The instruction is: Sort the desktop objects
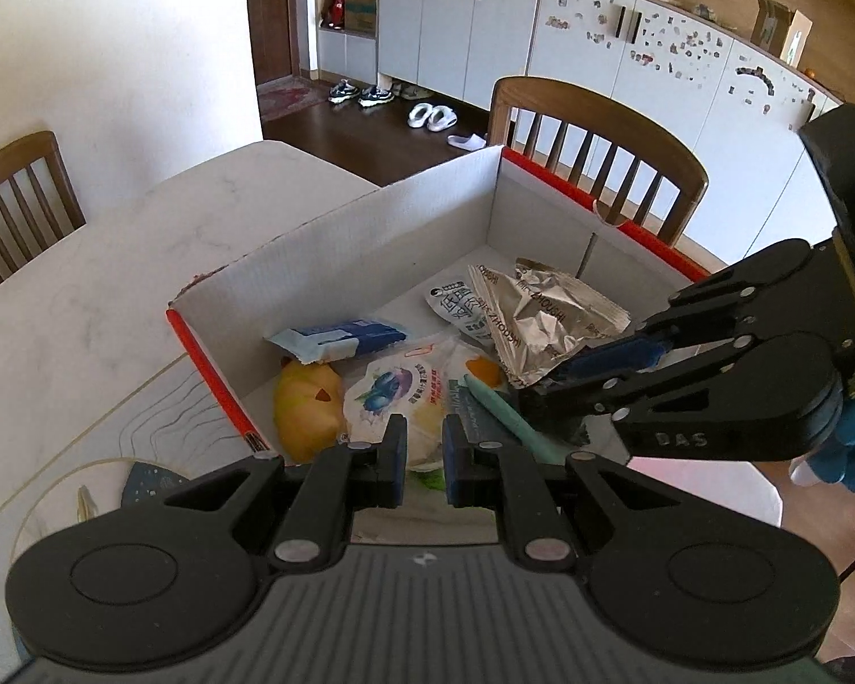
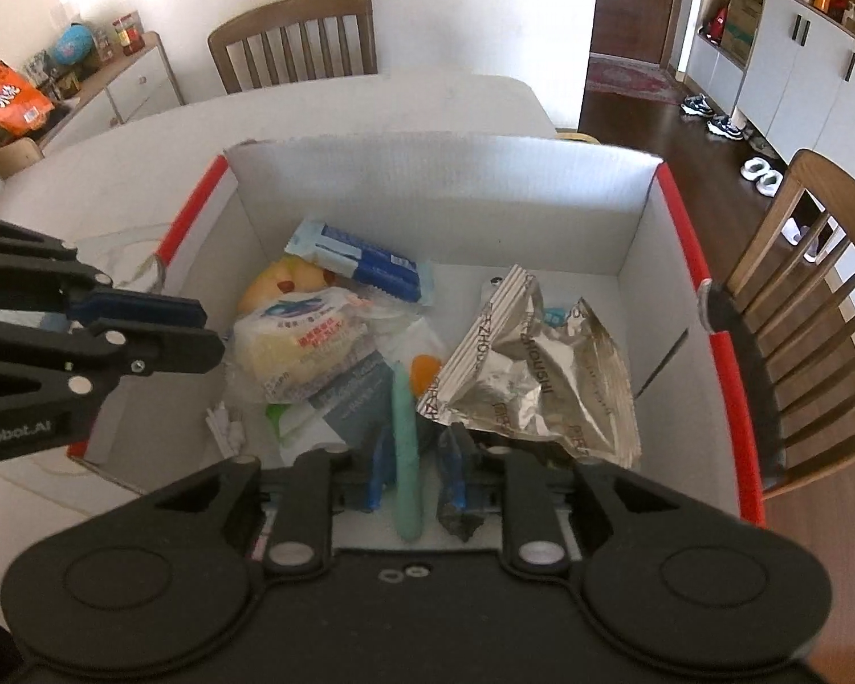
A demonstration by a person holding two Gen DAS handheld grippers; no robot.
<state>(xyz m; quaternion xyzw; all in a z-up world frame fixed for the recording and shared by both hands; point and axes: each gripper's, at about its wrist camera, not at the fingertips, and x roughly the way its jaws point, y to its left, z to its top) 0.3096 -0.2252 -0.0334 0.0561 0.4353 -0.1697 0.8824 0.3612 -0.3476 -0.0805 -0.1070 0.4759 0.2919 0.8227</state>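
green pen (image 2: 406,427) between right gripper (image 2: 410,479) fingers, seemingly loose

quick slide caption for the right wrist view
Right tongs straddling a green pen inside a red-edged box of snack packets.

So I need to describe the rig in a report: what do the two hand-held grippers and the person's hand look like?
Both are matte black linkage frames with round silver pivot pins and blue finger pads. The left hand-held gripper has two big disc-shaped lobes and a ribbed grey body; its side reads "Robot.AI". The right hand-held gripper has the same build, with "DAS" embossed on its side. The hand holding it wears a blue glove.
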